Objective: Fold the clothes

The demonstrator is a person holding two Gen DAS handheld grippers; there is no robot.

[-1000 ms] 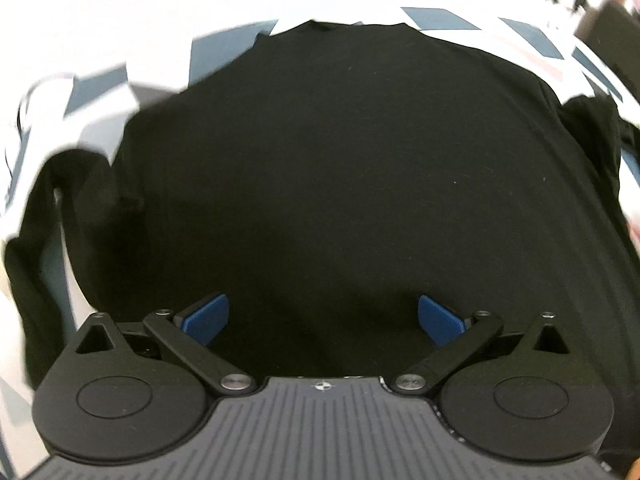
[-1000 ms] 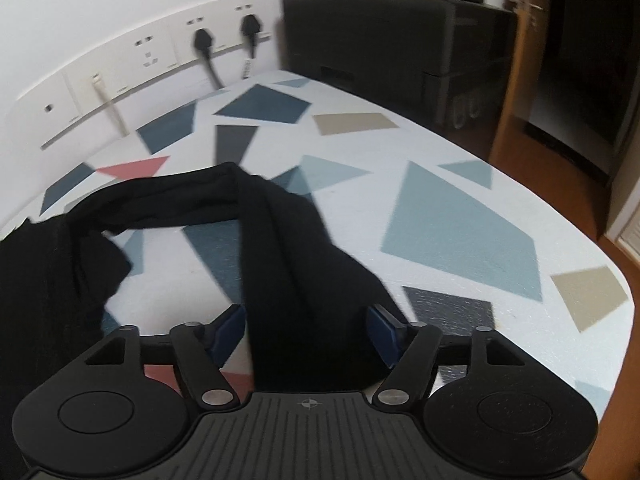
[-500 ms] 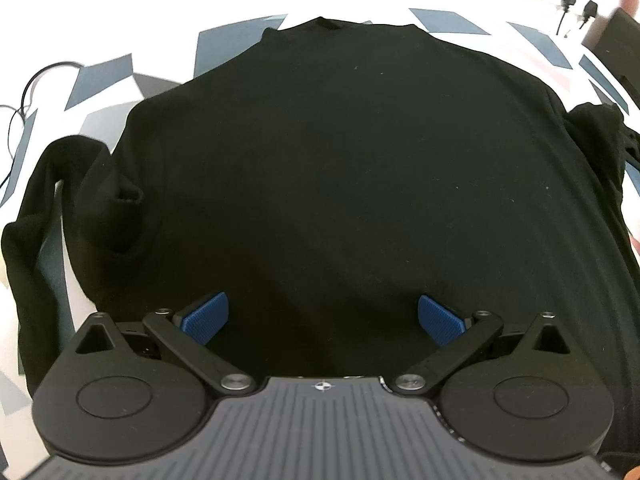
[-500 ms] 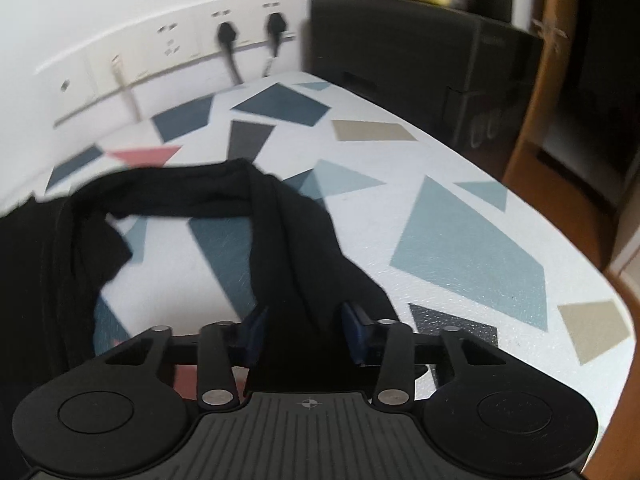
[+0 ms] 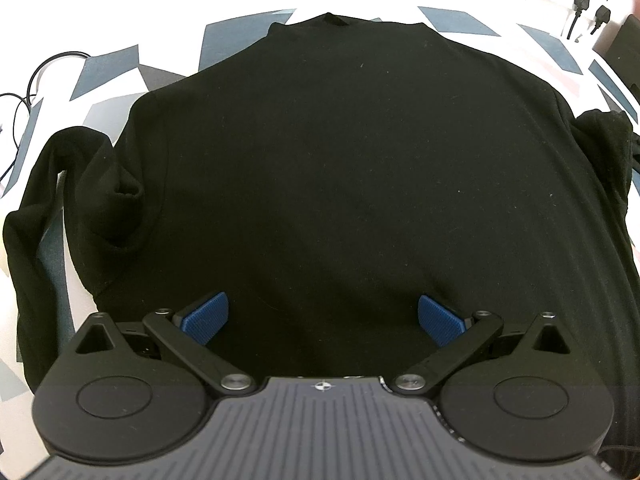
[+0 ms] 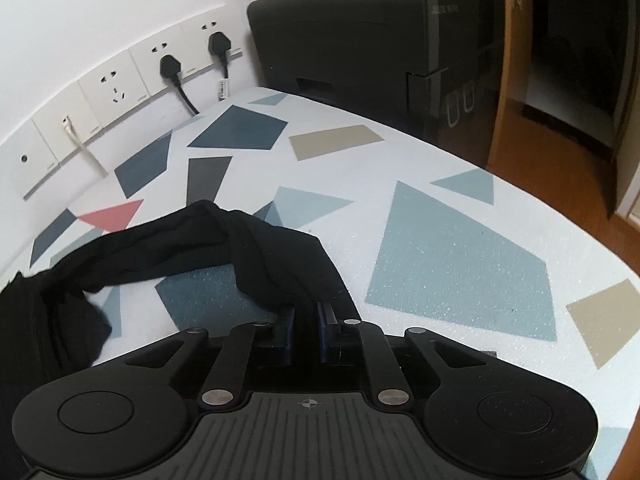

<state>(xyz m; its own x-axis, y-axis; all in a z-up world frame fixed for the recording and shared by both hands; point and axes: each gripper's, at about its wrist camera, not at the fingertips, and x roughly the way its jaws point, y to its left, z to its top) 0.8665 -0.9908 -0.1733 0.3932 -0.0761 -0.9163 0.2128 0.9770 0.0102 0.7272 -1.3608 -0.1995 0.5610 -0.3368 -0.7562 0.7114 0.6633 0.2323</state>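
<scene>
Right claw: as my jaws close, my right gripper [image 6: 306,322] pinches the black sweater's sleeve [image 6: 264,258].
Left claw: my left gripper [image 5: 320,320] hovers wide apart, holding nothing, over the sweater body [image 5: 340,168].

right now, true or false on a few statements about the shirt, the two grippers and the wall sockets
1. The black shirt lies spread on the patterned table. True.
2. The left gripper is clamped on the shirt. False: its jaws stand wide open above the cloth.
3. The right gripper has the sleeve between its closing jaws. True.
4. No socket has a plug in it. False: two black plugs sit in sockets.
</scene>
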